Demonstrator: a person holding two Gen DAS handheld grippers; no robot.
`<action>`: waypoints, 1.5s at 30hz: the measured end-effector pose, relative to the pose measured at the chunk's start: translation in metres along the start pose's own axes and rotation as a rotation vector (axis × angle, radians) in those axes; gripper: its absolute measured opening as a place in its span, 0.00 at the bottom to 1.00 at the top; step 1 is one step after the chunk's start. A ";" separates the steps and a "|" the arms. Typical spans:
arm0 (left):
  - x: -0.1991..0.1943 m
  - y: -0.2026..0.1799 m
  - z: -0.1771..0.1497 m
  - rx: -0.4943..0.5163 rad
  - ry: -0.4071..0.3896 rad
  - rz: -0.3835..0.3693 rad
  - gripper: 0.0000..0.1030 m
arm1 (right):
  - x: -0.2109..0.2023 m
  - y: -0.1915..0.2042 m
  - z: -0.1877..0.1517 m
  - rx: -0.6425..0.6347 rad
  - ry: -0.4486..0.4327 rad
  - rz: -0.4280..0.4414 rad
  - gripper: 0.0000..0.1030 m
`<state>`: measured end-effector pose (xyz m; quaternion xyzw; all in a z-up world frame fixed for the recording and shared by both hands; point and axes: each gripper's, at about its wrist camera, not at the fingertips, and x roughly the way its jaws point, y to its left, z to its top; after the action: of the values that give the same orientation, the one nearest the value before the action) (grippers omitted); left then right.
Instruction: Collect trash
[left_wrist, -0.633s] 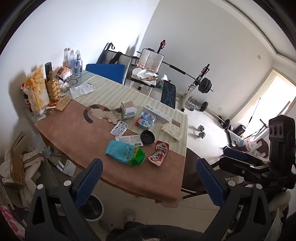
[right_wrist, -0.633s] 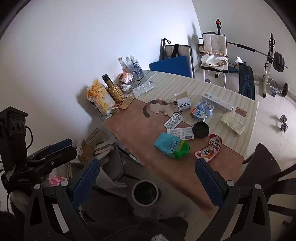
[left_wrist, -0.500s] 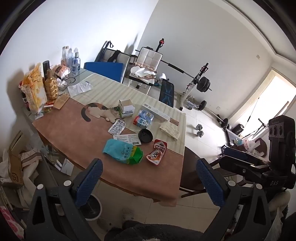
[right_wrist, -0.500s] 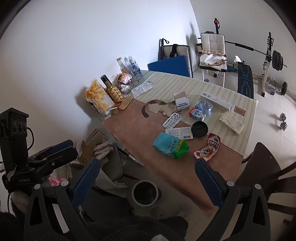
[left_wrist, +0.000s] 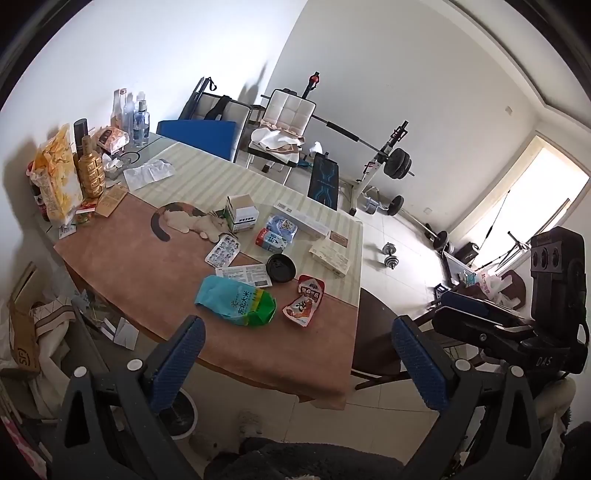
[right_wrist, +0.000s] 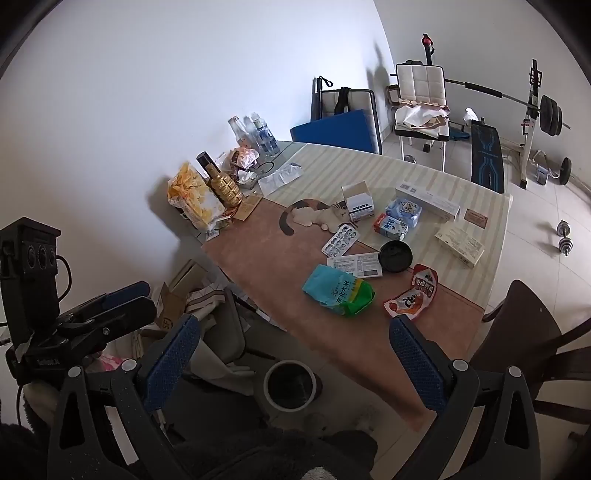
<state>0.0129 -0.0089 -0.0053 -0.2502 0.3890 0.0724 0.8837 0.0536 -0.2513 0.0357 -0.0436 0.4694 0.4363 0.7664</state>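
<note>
- The left gripper (left_wrist: 295, 360) and the right gripper (right_wrist: 291, 360) both hang above the floor short of the table's near edge, blue pads spread wide, holding nothing; that spread matches the earlier frames.
- Below the right gripper, a round white bin (right_wrist: 290, 384) stands on the floor by the table (right_wrist: 266, 258).
- Nearest on the table, the blue-green bag (left_wrist: 236, 301) lies just beside the red snack pouch (left_wrist: 304, 301); neither has shifted among its neighbours.
- Behind them sit a black round lid (left_wrist: 280, 267), a printed leaflet (left_wrist: 245, 275) and a blister pack (left_wrist: 222, 252).
- Against the earlier left view, the whole table sits slightly left and higher.
- Farthest off, a weight bench (left_wrist: 384, 162) stands by the wall.
</note>
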 end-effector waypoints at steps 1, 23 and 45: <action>0.000 -0.001 0.000 0.001 -0.001 0.001 1.00 | 0.000 0.000 0.000 0.000 0.002 -0.001 1.00; -0.010 0.000 0.006 0.022 -0.012 0.007 1.00 | 0.000 0.004 0.004 -0.002 0.005 0.000 1.00; -0.012 -0.006 0.003 0.026 -0.017 0.004 1.00 | 0.001 0.007 0.006 -0.004 0.001 0.001 1.00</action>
<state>0.0091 -0.0118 0.0073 -0.2374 0.3828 0.0716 0.8899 0.0524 -0.2437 0.0410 -0.0451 0.4689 0.4377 0.7658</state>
